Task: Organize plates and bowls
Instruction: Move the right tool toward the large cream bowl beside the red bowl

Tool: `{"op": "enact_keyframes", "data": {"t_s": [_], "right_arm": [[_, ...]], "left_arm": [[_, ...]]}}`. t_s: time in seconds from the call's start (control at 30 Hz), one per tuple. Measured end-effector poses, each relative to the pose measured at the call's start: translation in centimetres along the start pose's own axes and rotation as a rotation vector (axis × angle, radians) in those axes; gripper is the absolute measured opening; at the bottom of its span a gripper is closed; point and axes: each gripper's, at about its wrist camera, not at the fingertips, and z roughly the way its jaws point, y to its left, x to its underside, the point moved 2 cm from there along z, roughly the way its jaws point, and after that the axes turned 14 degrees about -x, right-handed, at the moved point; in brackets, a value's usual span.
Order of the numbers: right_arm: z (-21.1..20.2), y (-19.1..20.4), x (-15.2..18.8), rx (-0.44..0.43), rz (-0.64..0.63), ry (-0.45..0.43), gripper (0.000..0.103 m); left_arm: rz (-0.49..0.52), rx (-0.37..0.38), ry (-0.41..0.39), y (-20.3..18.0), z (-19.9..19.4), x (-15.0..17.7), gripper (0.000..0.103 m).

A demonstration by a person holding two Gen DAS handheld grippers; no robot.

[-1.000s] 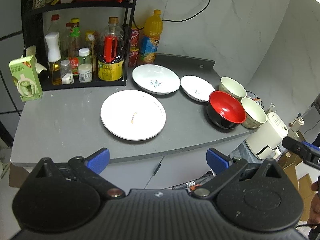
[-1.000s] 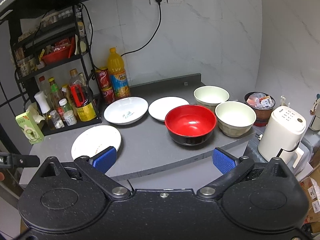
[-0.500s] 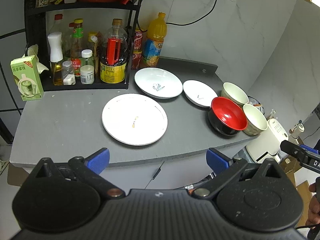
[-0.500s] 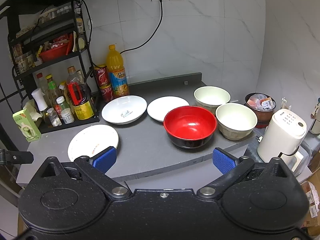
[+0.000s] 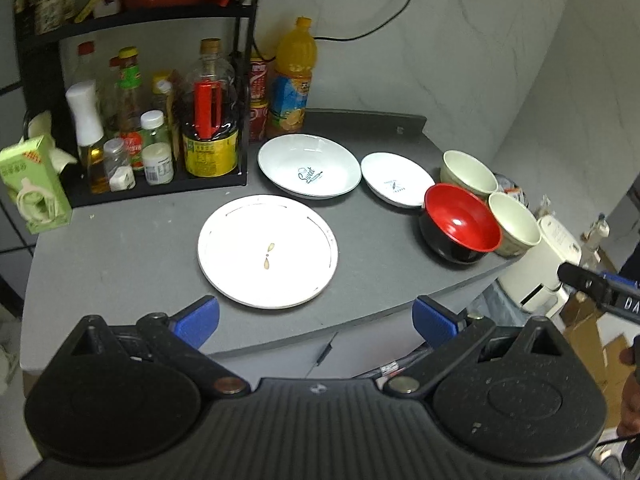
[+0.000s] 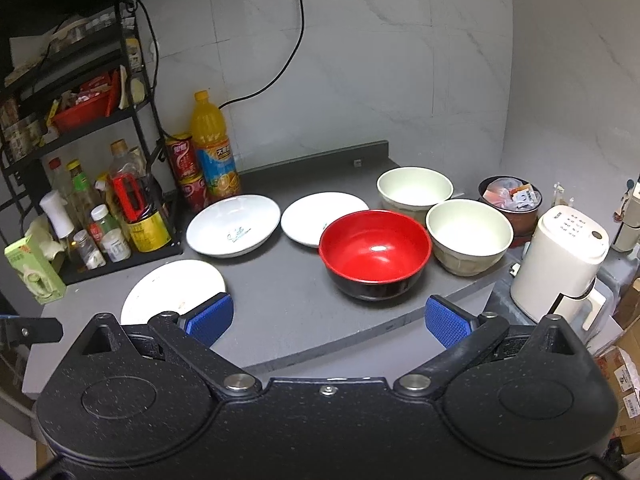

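With both the left gripper [image 5: 314, 320] and the right gripper [image 6: 328, 320] held wide apart and empty, the flat plate [image 5: 267, 250] lying just left of the red bowl [image 5: 460, 226] is judged stiff, slick and breakable, best pinched at its rim.

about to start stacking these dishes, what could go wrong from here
1. The red bowl sits close to the counter's front edge; a nudge from the right hand-held gripper might push it off.
2. The two cream bowls crowd right beside it, so open jaws may knock one.
3. The flat white plate lies low, so it is hard to get a finger under it.
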Motion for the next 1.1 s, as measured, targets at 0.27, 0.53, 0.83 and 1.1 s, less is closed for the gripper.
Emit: {"op": "enact_keyframes", "data": {"t_s": [0.27,0.53,0.83,1.1], "right_arm": [[1.4,-0.7,-1.2,0.023,0.016,-0.024,0.103],[3.0,-3.0,-2.0,0.051,0.023,-0.028,0.103],[5.9,-8.5,-3.9,0.062,0.090,-0.006,0.103],[9.1,-13.7,-5.4,0.036,0.100,0.052,0.103]], "left_arm": [[-0.021,0.008,0.025,0.0,1.7,-1.4,0.101],[-0.020,0.027,0.057,-1.8,3.9,-2.9,0.101],[-0.009,0.010,0.045,-6.3,6.8,-5.9,0.101],[-0.039,-0.012,0.077,-11.2,10.3,-8.7,0.101]]}}
